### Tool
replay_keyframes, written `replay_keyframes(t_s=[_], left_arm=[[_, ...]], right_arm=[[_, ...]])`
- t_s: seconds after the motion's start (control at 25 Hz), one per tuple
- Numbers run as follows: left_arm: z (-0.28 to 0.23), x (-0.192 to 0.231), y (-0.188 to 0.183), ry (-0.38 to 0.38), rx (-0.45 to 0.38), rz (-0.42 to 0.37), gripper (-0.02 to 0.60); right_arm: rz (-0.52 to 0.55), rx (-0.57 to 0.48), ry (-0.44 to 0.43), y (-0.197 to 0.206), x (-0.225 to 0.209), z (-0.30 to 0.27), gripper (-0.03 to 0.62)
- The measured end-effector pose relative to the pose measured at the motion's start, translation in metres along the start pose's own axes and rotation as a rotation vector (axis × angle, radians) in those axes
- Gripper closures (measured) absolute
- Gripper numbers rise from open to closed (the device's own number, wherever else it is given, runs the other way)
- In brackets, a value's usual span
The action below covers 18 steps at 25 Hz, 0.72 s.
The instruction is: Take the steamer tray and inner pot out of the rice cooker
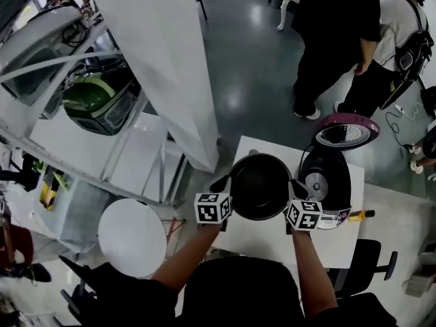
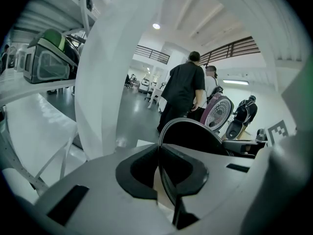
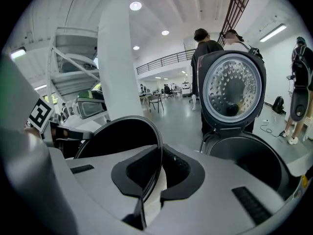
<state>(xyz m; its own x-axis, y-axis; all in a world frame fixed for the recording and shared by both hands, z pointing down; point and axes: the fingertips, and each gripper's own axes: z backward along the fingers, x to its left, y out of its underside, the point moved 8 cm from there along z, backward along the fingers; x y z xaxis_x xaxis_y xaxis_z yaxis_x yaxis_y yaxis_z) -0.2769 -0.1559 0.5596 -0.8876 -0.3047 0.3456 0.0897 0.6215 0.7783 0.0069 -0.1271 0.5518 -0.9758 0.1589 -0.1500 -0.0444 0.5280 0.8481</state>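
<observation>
Pinching inner pot (image 1: 259, 186) by its thin rim in both left gripper (image 1: 222, 184) and right gripper (image 1: 297, 189) jaws, rice cooker (image 1: 327, 179) just beyond the right pair; could slip and drop if either pinch slackens.

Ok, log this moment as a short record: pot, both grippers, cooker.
inner pot: black, out of the cooker, over the white table
left gripper: shut on the pot's left rim
right gripper: shut on the pot's right rim
rice cooker: right of the pot, lid open, heating plate showing
</observation>
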Motion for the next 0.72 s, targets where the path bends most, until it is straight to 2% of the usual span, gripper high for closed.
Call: replay_keyframes(t_s=[0.28, 0.72], left_arm=[[-0.015, 0.031, 0.03, -0.002, 0.073, 0.0, 0.56], [-0.043, 0.052, 0.067, 0.021, 0.2, 0.012, 0.56]], right_arm=[[-0.021, 0.087, 0.044, 0.041, 0.014, -0.026, 0.574], [-0.053, 0.211, 0.108, 0.083, 0.013, -0.05, 0.573]])
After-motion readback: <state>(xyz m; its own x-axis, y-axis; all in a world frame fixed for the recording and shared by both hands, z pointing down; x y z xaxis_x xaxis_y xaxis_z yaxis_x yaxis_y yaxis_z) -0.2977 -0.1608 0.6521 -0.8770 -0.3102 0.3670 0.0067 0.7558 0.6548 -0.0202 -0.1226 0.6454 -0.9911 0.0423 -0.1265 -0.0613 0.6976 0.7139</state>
